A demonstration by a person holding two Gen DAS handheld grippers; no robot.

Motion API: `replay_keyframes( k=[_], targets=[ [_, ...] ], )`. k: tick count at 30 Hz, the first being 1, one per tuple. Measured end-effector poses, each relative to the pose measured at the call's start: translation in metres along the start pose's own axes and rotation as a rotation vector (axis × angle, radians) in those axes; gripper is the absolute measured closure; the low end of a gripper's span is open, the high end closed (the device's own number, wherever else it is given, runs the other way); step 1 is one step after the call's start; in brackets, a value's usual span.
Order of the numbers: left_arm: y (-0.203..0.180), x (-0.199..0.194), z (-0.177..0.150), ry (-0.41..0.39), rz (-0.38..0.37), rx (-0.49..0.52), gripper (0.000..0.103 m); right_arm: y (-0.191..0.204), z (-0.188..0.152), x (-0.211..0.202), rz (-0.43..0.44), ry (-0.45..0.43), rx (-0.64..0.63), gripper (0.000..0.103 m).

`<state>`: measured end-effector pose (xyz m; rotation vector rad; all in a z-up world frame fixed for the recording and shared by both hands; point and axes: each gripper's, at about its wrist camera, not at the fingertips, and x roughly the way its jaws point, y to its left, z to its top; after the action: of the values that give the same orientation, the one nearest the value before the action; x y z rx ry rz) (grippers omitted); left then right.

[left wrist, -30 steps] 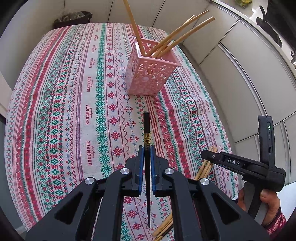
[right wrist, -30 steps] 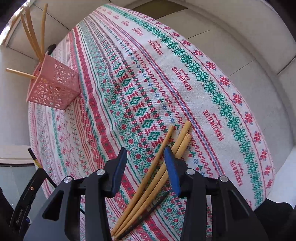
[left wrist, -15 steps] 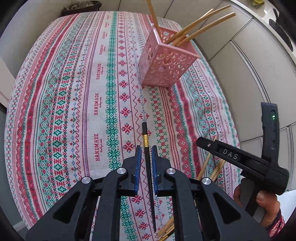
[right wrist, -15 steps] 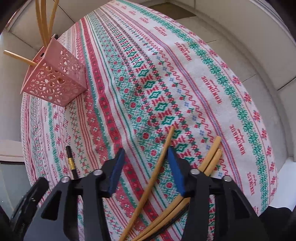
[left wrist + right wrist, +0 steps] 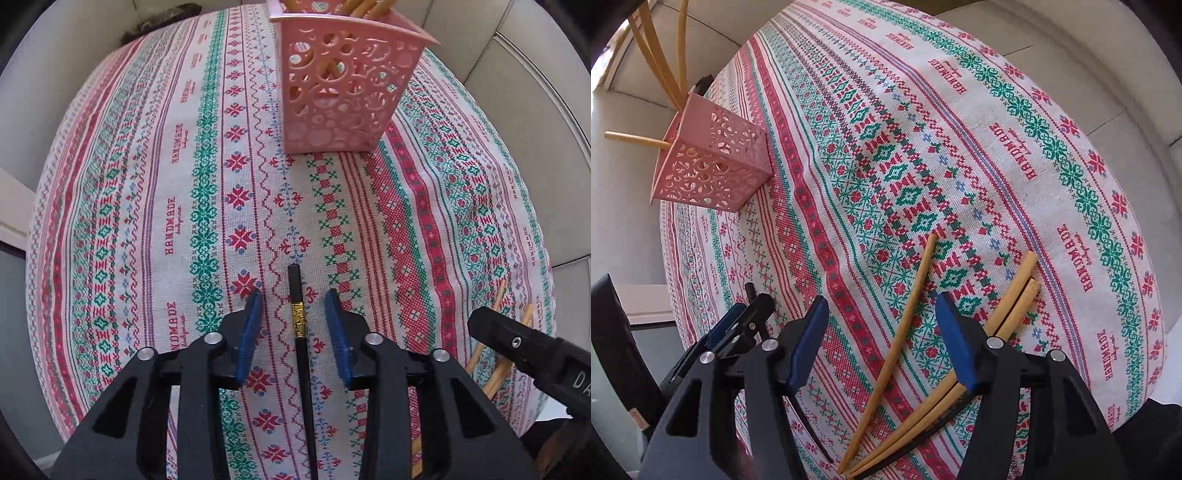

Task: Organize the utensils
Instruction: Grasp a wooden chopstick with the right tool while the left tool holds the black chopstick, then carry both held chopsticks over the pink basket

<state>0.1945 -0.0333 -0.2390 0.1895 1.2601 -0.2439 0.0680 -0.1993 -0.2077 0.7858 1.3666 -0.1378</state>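
Chopsticks, sorted and unsorted, on a table (image 5: 122, 206) covered with an embroidered cloth of red and green bands. A black chopstick (image 5: 301, 343) with a gold band lies on the cloth between the blue pads of the left gripper (image 5: 293, 310); its jaws have just been opening and now stand clear of the stick on both sides — released, touching nothing. Beyond it, further up the cloth in the left wrist view, stands the pink perforated holder (image 5: 340, 85), upright, with several bamboo chopsticks leaning inside it. In the right wrist view the holder (image 5: 713, 162) sits at the far left, sticks fanning out of its top. The right gripper (image 5: 879, 325) hovers over a loose bamboo chopstick (image 5: 901, 332) lying diagonally on the cloth; this stick passes between the spread jaws, which do not press on it. Just beside it, partly under the right-hand finger, lies a pair of bamboo chopsticks (image 5: 1015, 295), side by side and touching — a dark stick (image 5: 923, 435) shows along their lower edge. The left gripper's body appears at the lower left of that view
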Motion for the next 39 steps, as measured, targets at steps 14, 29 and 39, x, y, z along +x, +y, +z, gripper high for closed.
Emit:
replay_keyframes(
  k=[14,29,39],
  targets=[
    [0.094,-0.069,-0.028,-0.202,-0.144,-0.191,0.097,0.056,-0.018,0.023,-0.119,-0.129,-0.182,0.093],
    [0.086,-0.17,-0.032,-0.548,-0.268,-0.164,0.097,0.086,-0.052,-0.097,0.177,-0.568,-0.5,0.097],
    [0.044,-0.22,-0.033,-0.666,-0.193,-0.098,0.097,0.06,-0.06,-0.165,0.204,-0.662,-0.523,0.097]
  ],
)
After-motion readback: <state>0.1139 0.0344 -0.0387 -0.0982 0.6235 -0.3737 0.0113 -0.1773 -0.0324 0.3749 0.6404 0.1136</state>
